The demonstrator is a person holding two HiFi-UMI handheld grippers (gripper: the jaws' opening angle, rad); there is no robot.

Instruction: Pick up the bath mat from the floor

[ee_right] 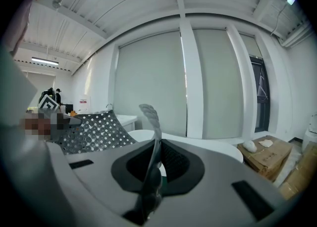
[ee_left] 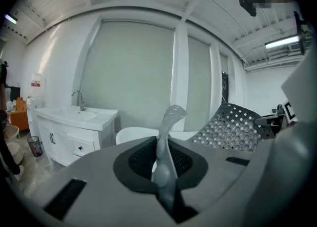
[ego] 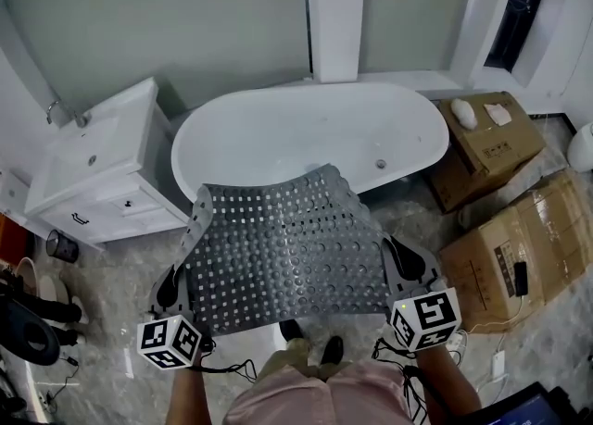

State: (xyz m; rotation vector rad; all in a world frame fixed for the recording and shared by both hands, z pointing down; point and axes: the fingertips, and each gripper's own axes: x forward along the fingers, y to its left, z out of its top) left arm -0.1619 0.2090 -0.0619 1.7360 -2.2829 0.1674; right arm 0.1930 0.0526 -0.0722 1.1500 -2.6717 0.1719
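You hold both out front, side by side, tipped slightly down. Your left tongs point(ego: 196, 227) clamp the bath mat point(ego: 287, 247) at its left edge, right tongs point(ego: 397, 255) at its right. Mat spans between them, off the floor point(ego: 116, 270).

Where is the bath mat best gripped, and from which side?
Pinch the bath mat by its thin left and right edges from the near side, as the left gripper and right gripper do: floppy and wide, it likely needs two grips.
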